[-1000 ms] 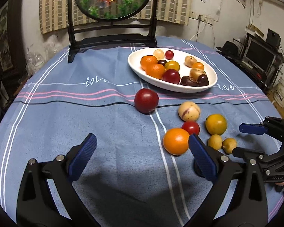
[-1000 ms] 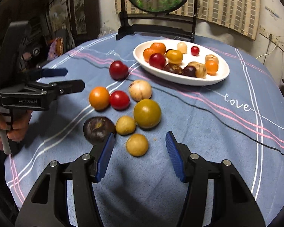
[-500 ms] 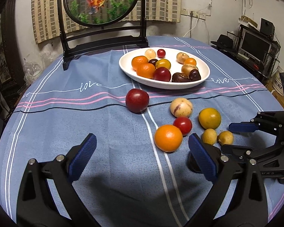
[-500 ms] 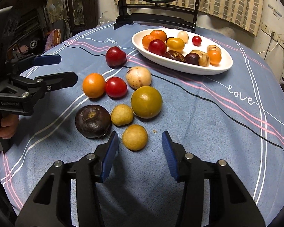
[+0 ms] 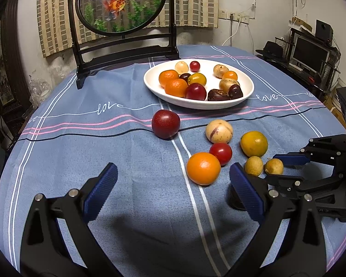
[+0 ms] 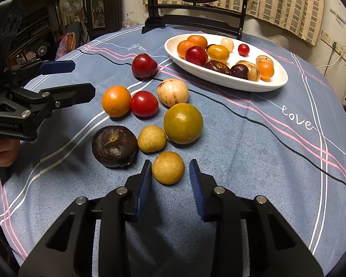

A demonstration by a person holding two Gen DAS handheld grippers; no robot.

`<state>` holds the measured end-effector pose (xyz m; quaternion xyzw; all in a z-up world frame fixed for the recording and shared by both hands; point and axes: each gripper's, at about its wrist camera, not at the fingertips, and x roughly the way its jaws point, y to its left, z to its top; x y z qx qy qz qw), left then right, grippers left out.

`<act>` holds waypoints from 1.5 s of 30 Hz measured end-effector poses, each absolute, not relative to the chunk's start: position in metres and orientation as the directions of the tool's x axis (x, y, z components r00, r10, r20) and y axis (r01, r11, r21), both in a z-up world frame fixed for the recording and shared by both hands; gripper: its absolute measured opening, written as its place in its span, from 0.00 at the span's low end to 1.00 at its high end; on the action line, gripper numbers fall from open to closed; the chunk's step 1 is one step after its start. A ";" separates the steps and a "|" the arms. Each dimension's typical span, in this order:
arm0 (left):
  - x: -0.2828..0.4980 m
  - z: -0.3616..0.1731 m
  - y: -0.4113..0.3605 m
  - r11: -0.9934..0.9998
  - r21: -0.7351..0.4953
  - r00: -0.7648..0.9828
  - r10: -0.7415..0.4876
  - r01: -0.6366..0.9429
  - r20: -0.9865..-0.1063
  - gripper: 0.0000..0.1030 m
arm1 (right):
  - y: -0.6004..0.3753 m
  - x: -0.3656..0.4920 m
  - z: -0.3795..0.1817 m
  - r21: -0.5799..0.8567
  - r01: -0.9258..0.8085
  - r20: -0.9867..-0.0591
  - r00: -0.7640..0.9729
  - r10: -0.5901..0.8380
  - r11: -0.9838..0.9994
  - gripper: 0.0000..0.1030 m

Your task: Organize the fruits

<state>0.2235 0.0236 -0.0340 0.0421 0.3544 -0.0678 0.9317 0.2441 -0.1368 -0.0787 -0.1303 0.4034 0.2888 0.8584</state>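
Note:
Several loose fruits lie on the blue tablecloth in front of a white oval plate (image 6: 230,83) that holds several more. My right gripper (image 6: 170,165) straddles a small tan round fruit (image 6: 168,168) lying on the cloth. Its jaws are closing: the left pad is at the fruit's skin, while a small gap remains at the right pad. Nearby lie a second tan fruit (image 6: 151,139), a dark brown fruit (image 6: 114,146), a green-yellow citrus (image 6: 183,123), an orange (image 6: 116,101), a red tomato (image 6: 144,103), a pale fruit (image 6: 172,92) and a dark red plum (image 6: 144,66). My left gripper (image 5: 173,173) is open over bare cloth, with the orange (image 5: 203,168) just beyond its right finger.
A round goldfish screen on a black stand (image 5: 122,4) rises behind the plate (image 5: 154,85). A person's hand (image 6: 4,150) holds the left gripper (image 6: 83,79) at the table's left edge. A desk with a monitor (image 5: 309,53) stands beyond the right edge.
The right gripper's jaws have narrowed from wide apart to close around the small tan fruit. The left gripper has stayed open in the same place.

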 end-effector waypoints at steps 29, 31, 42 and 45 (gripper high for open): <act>0.215 -0.058 -0.020 0.868 -0.120 0.512 -0.390 0.482 -0.765 0.62 | -0.172 0.256 -0.064 0.088 -0.464 -0.729 0.573 0.375 0.881 0.27; 0.216 -0.061 -0.024 0.867 -0.122 0.503 -0.388 0.483 -0.772 0.60 | -0.172 0.256 -0.064 0.086 -0.463 -0.729 0.575 0.372 0.882 0.27; 0.231 -0.069 -0.022 0.885 -0.163 0.478 -0.381 0.435 -0.791 0.52 | -0.173 0.252 -0.059 0.087 -0.468 -0.719 0.582 0.381 0.879 0.27; 0.232 -0.069 -0.020 0.887 -0.165 0.480 -0.380 0.430 -0.790 0.51 | -0.173 0.252 -0.060 0.087 -0.466 -0.721 0.581 0.378 0.881 0.27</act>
